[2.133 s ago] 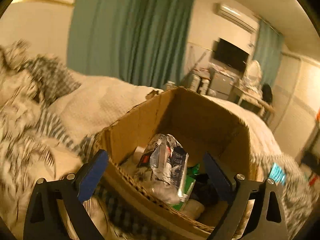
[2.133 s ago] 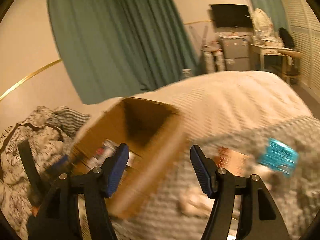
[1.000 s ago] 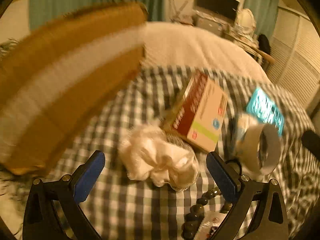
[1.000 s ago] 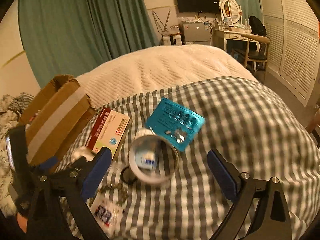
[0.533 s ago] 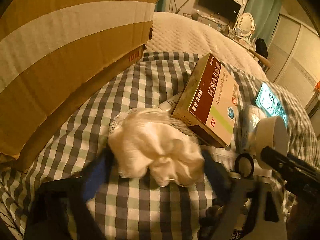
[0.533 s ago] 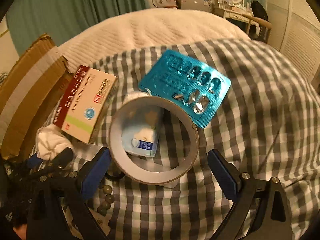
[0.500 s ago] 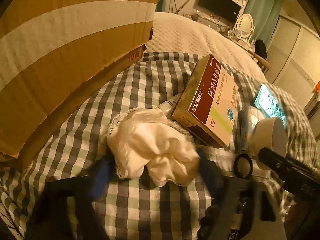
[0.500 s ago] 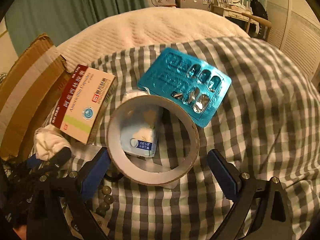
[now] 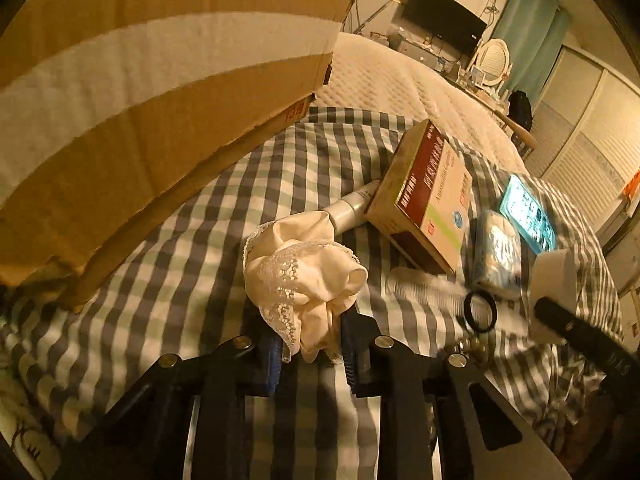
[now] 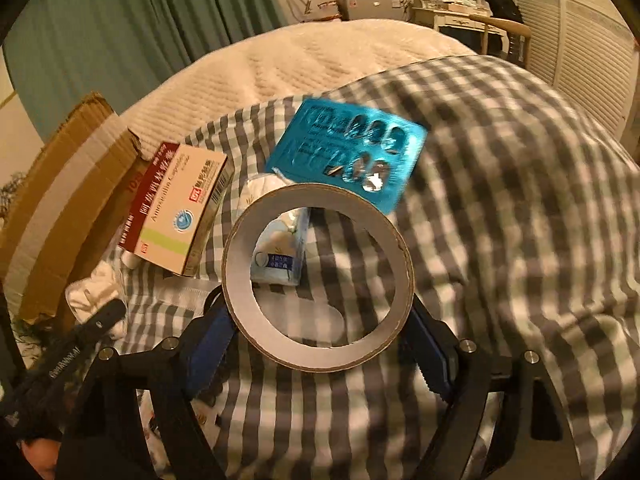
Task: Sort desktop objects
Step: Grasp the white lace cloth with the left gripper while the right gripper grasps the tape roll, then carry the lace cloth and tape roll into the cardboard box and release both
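My left gripper (image 9: 310, 350) is shut on a cream lace cloth (image 9: 300, 268) on the checked blanket (image 9: 180, 260). My right gripper (image 10: 320, 340) is shut on a roll of tape (image 10: 318, 276), its jaws against the roll's two sides. A medicine box (image 9: 428, 196) (image 10: 176, 208), a white tube (image 9: 352, 206), a tissue pack (image 9: 496, 252) (image 10: 280, 248) and a teal blister pack (image 9: 528, 212) (image 10: 348, 156) lie on the blanket. The cloth shows at the left of the right wrist view (image 10: 96, 292).
A large cardboard box (image 9: 140, 92) (image 10: 60, 208) stands at the left of the items. A black ring (image 9: 480, 310), a clear comb (image 9: 424, 288) and beads (image 9: 472, 346) lie near the tape. A quilted bed (image 10: 300, 60) and furniture (image 10: 460, 16) are behind.
My left gripper has closed on the lace cloth. My right gripper has moved in and closed on the tape roll.
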